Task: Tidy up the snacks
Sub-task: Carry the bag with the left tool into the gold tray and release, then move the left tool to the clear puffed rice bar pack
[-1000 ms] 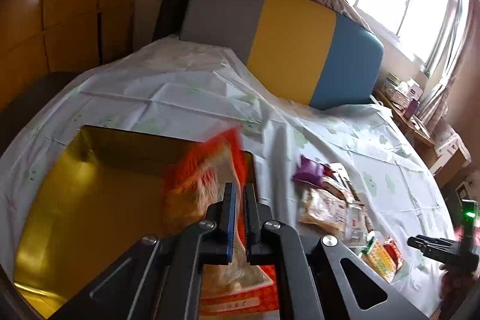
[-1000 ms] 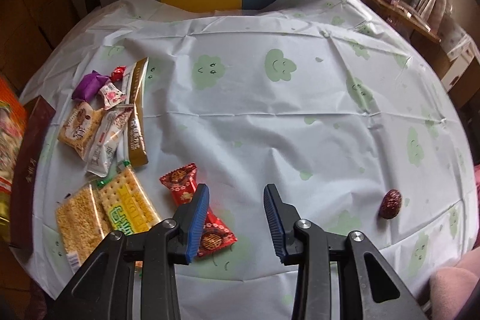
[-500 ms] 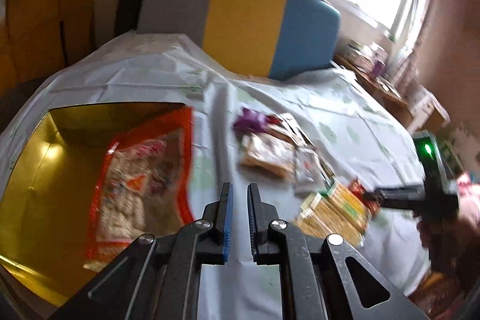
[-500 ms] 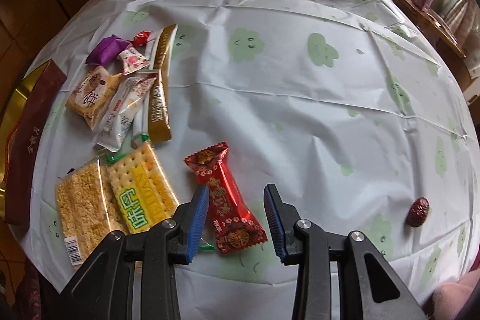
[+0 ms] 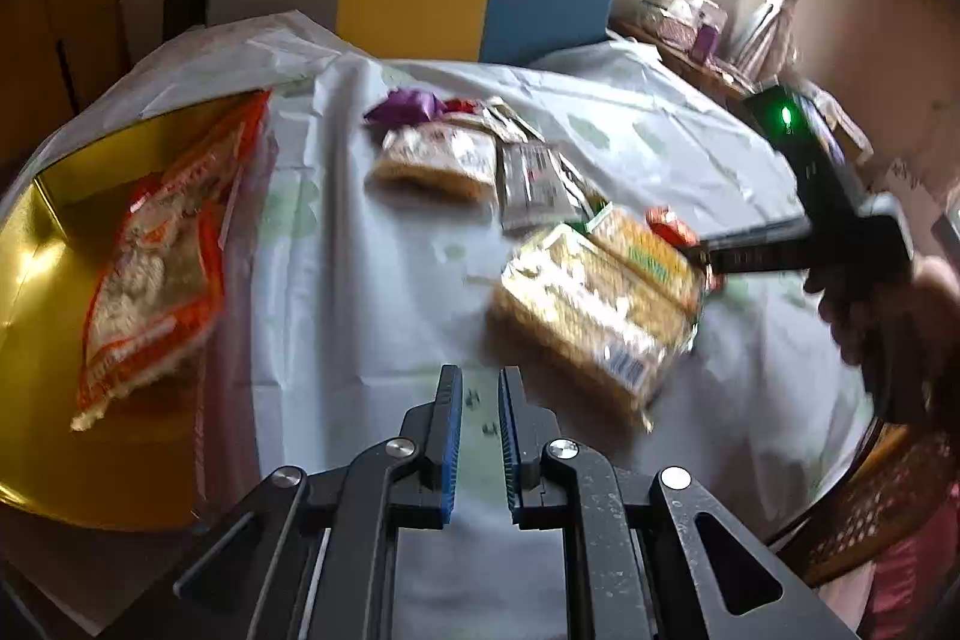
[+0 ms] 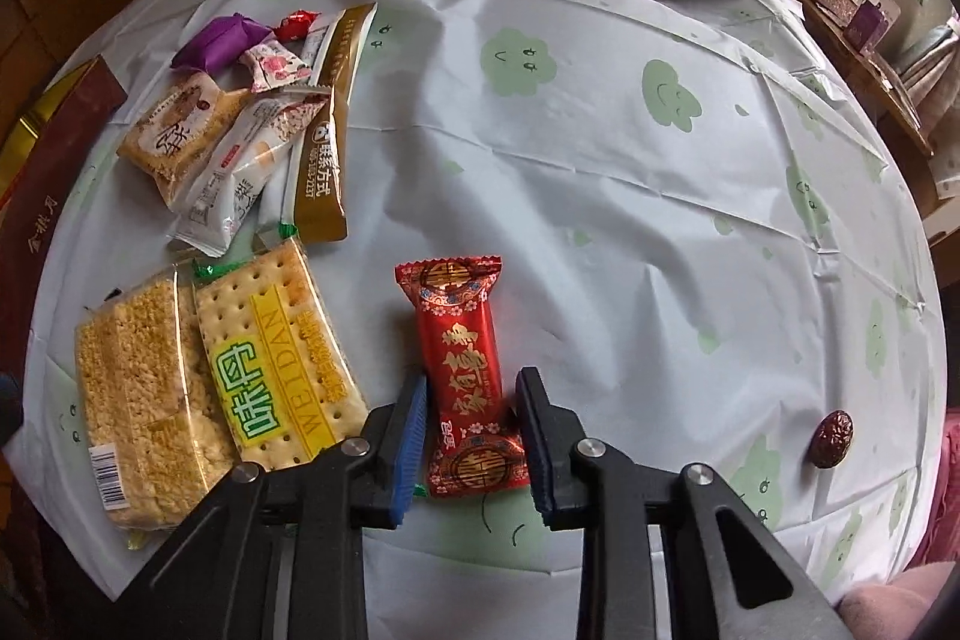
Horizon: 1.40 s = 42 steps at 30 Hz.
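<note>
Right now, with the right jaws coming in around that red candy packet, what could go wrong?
1. The right gripper's jaws are closing around the red packet's lower end only, so it may droop or slip when lifted.
2. The cracker pack lies just beside the left-hand jaw and could get nudged.
3. The thin tablecloth is creased under the packet, so the jaw tips might pinch it.

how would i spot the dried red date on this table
Start at the pile of wrapped snacks on the white tablecloth, then look to the opposite edge. The dried red date lies there alone, small, dark, wrinkled and unwrapped.
</note>
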Each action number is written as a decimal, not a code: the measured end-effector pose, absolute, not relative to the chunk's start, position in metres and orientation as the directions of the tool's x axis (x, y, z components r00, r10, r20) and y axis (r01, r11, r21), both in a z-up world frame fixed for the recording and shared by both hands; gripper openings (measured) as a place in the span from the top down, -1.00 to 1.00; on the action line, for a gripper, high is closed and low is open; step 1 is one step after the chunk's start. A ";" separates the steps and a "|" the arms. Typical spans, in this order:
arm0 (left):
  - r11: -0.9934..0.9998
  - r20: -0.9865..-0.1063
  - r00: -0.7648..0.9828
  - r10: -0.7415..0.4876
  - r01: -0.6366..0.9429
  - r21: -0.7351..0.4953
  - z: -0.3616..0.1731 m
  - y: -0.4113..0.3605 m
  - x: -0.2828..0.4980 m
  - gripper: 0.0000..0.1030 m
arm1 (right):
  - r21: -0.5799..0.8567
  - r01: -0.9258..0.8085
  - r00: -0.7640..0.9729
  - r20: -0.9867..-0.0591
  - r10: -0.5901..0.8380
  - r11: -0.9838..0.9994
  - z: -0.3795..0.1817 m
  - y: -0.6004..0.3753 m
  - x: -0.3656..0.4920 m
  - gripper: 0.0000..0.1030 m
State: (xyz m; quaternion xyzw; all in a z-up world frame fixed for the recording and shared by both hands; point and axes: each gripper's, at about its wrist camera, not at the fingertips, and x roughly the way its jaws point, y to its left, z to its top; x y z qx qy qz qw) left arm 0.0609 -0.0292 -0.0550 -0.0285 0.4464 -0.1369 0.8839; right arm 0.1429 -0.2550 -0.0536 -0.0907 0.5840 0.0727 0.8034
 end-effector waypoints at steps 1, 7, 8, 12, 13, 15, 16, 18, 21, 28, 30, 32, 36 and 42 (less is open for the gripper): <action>0.962 -0.785 0.561 -0.263 0.218 -0.166 -0.057 -0.030 0.060 0.75 | -0.063 -0.225 0.307 -0.952 0.009 0.972 -0.054 -0.254 0.143 0.45; 0.966 -0.810 0.540 -0.230 0.225 -0.124 -0.075 -0.032 0.051 0.70 | -0.070 -0.231 0.305 -0.952 0.004 0.970 -0.060 -0.253 0.137 0.45; 0.967 -0.812 0.538 -0.227 0.225 -0.121 -0.078 -0.032 0.050 0.69 | -0.074 -0.233 0.308 -0.951 0.001 0.970 -0.061 -0.252 0.136 0.47; 0.963 -0.800 0.549 -0.241 0.235 -0.129 -0.081 -0.027 0.044 0.63 | -0.106 -0.202 0.334 -0.942 -0.033 0.973 -0.053 -0.255 0.134 0.58; 0.961 -0.798 0.548 -0.250 0.238 -0.138 -0.081 -0.025 0.044 0.62 | -0.089 -0.182 0.349 -0.937 -0.021 0.979 -0.047 -0.258 0.132 0.58; 0.958 -0.793 0.549 -0.264 0.242 -0.152 -0.081 -0.023 0.044 0.61 | -0.054 -0.174 0.381 -0.925 0.016 0.983 -0.035 -0.259 0.128 0.58; 0.957 -0.788 0.552 -0.272 0.245 -0.158 -0.081 -0.022 0.043 0.61 | -0.033 -0.174 0.389 -0.920 0.038 0.984 -0.030 -0.257 0.125 0.58; 0.953 -0.779 0.560 -0.282 0.254 -0.162 -0.083 -0.021 0.041 0.61 | -0.001 -0.175 0.387 -0.919 0.068 0.985 -0.025 -0.252 0.121 0.58; 0.951 -0.765 0.574 -0.291 0.263 -0.164 -0.083 -0.020 0.037 0.61 | 0.068 -0.227 0.378 -0.913 0.152 0.971 -0.008 -0.229 0.115 0.58; 0.940 -0.743 0.580 -0.334 0.263 -0.217 -0.085 -0.011 0.035 0.61 | 0.285 -0.431 0.254 -0.873 0.418 0.856 0.026 -0.141 0.110 0.58; 0.935 -0.737 0.578 -0.349 0.260 -0.239 -0.085 -0.007 0.035 0.61 | 0.343 -0.497 0.193 -0.852 0.487 0.797 0.035 -0.109 0.108 0.58; 0.931 -0.733 0.576 -0.362 0.257 -0.258 -0.086 -0.004 0.035 0.61 | 0.390 -0.553 0.132 -0.832 0.539 0.736 0.042 -0.080 0.106 0.58; 0.930 -0.728 0.579 -0.367 0.257 -0.265 -0.087 -0.003 0.035 0.61 | 0.465 -0.627 0.004 -0.800 0.599 0.625 0.045 -0.029 0.099 0.52; 0.929 -0.727 0.579 -0.370 0.257 -0.267 -0.088 -0.003 0.035 0.61 | 0.469 -0.651 -0.062 -0.816 0.575 0.596 0.029 0.004 0.093 0.29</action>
